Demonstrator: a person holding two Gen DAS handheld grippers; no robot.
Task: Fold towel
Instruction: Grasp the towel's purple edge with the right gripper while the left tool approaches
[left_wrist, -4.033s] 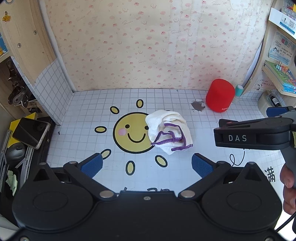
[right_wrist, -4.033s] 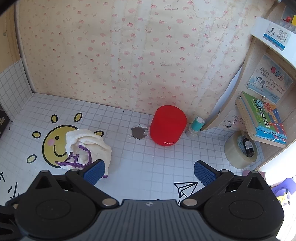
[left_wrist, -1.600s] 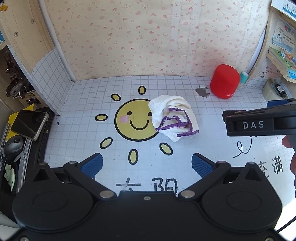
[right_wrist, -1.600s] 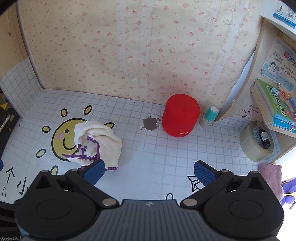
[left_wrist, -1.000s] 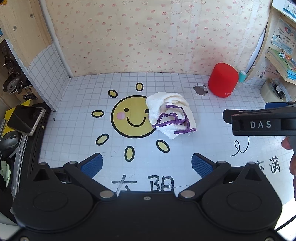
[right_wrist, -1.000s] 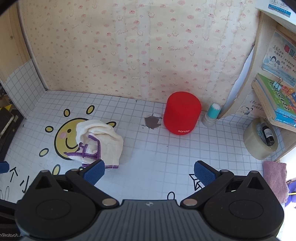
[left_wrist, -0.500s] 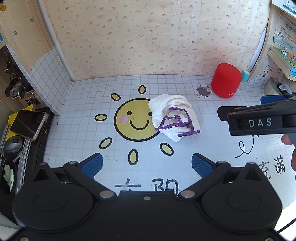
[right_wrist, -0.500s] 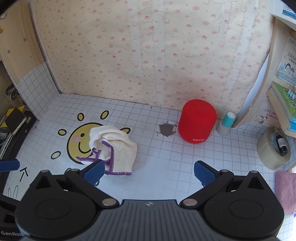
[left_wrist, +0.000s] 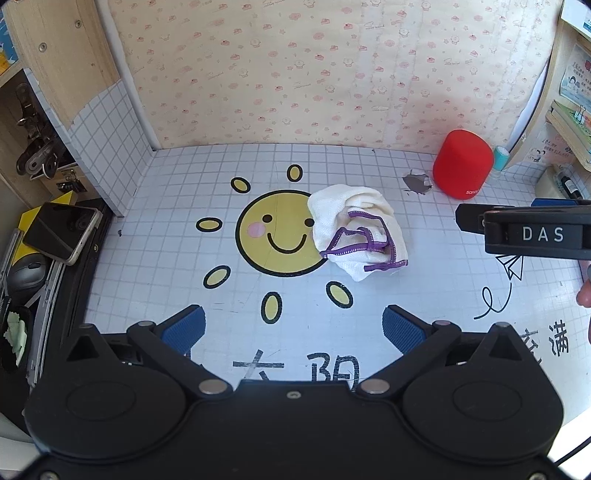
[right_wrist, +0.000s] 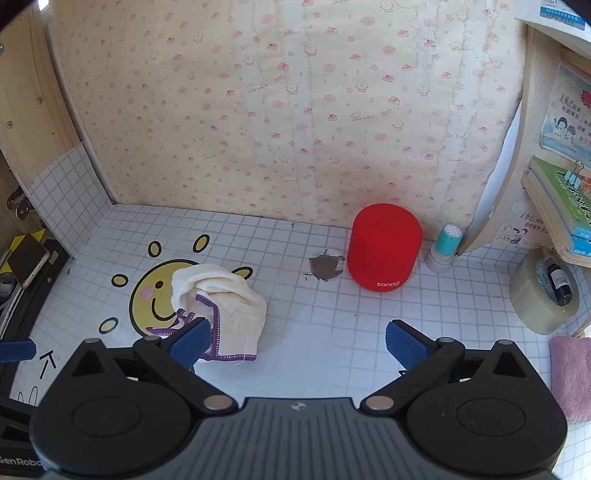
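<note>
The gridded table (left_wrist: 155, 236) fills both views, its big yellow sun picture (left_wrist: 275, 232) lying ahead of the left claw (left_wrist: 293, 326) and slightly to its left; that claw hangs above the printed characters with its blue pads spread wide and only bare table between them, though the jaws are just starting to close in. The red speaker (right_wrist: 384, 251) stands well ahead of the right claw (right_wrist: 297, 341), up by the back wall, well apart from the cloth. Now the towel (left_wrist: 356, 230): a cream bundle with purple stitched edging, crumpled, sitting on the right rim of the sun, ahead and a little right of the left claw, and just ahead of the right claw's left finger (right_wrist: 190, 339), which overlaps its near edge in that view; whether it touches I can't tell. The right claw is wide too, its jaws easing inward, with bare table between the pads. By my reading, folding hasn't begun; this is the approach, and the next move calls for finding a purple-trimmed corner, pinching it, and spreading the cloth flat first. The heap's long axis runs from its rounded far-left hump to the loose trimmed corner at near right, pointing toward the right claw's side.
</note>
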